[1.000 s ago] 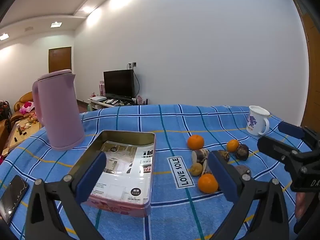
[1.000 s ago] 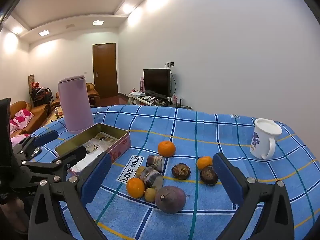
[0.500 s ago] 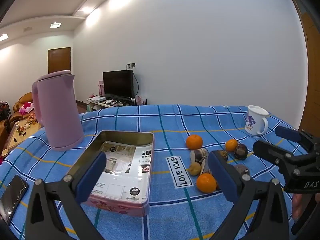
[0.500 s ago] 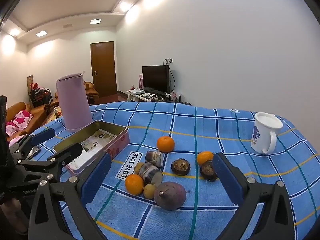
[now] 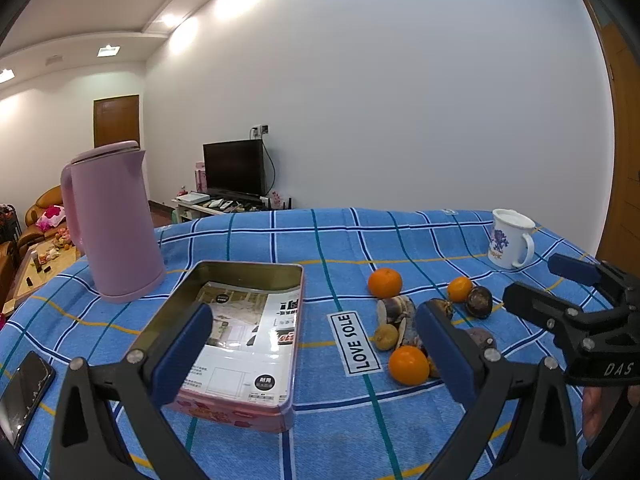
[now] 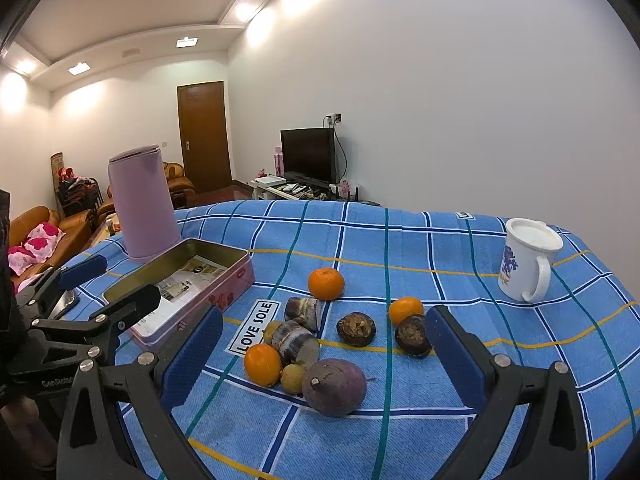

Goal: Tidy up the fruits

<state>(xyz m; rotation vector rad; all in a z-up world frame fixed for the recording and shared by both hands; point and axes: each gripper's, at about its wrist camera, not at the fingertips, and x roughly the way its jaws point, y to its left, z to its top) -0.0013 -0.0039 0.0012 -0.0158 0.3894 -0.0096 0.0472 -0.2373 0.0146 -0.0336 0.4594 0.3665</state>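
A cluster of fruit lies on the blue checked cloth: three oranges (image 6: 326, 283), (image 6: 405, 309), (image 6: 262, 364), two sugarcane pieces (image 6: 296, 341), two dark passion fruits (image 6: 355, 329), small longans (image 6: 293, 378) and a purple round fruit (image 6: 334, 387). An open pink tin (image 5: 236, 332) with printed paper inside sits left of them. My left gripper (image 5: 312, 352) is open and empty, hovering between the tin and the fruit. My right gripper (image 6: 324, 364) is open and empty, held over the near fruit. Each gripper shows in the other's view.
A tall pink kettle (image 5: 110, 224) stands behind the tin. A white mug (image 6: 526, 266) stands at the far right. A phone (image 5: 22, 388) lies at the table's left edge. A "LOVE SOLE" label (image 5: 354, 342) is on the cloth.
Both grippers have shifted slightly; the right one has moved a little nearer the fruit. Both stay open and nothing on the table has moved.
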